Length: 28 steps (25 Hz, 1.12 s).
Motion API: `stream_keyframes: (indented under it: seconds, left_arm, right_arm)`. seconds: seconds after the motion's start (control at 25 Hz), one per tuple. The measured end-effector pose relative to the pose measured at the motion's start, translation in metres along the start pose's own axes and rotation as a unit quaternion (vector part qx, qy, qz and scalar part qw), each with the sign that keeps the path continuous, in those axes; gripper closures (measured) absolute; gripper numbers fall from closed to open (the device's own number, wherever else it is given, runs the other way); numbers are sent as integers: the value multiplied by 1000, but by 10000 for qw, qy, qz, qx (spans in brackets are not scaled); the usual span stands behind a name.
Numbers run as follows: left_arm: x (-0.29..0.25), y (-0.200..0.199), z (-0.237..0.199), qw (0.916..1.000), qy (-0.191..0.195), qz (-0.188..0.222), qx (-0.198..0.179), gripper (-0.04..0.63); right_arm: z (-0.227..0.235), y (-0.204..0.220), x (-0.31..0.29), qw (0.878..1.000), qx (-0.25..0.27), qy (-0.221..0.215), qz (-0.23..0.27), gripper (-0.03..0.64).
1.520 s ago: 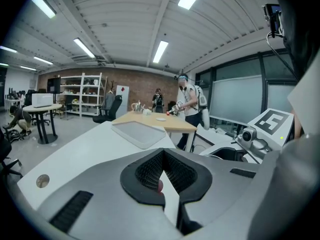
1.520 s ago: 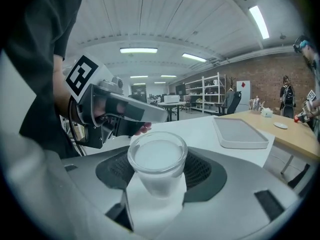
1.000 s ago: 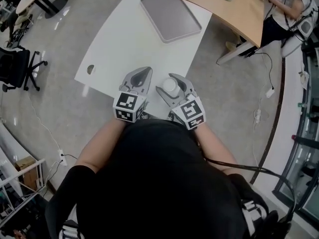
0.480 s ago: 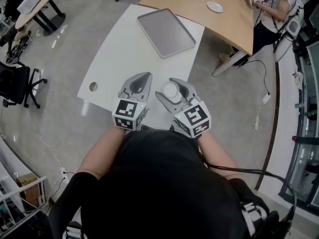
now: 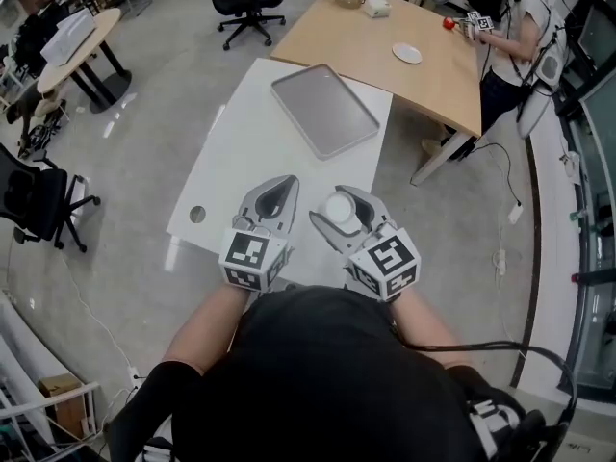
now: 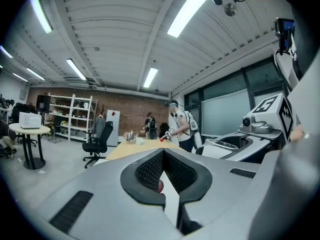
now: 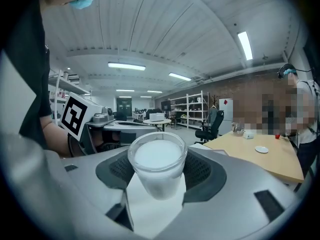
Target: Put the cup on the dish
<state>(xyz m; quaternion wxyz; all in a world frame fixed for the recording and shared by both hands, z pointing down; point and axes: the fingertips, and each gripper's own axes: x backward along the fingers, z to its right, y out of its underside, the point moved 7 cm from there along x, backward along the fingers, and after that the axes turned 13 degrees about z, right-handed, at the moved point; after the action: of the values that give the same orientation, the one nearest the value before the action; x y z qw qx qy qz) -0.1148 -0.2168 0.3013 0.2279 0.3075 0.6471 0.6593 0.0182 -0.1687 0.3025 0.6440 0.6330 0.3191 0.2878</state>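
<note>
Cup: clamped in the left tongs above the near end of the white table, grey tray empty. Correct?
Wrong side. The cup is clamped in the right tongs, as the right gripper view shows; the left tongs are shut with no cup in them. The rest holds: it is above the near end of the white table, and the grey tray is empty.
</note>
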Motion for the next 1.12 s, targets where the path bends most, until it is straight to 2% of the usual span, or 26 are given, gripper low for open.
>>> stream_keyframes:
  seconds: [0.68, 0.88, 1.12]
  left_arm:
    - [9, -13, -19, 9986, 481, -42, 207, 595]
    - [3, -8, -21, 9982, 470, -131, 345, 597]
    - [0, -7, -25, 9986, 439, -144, 270, 595]
  right_arm:
    - [-25, -20, -21, 9991, 21, 413, 77, 350]
    - [-18, -15, -18, 9987, -36, 512, -16, 350]
    - [-15, -18, -21, 9988, -2, 488, -29, 350]
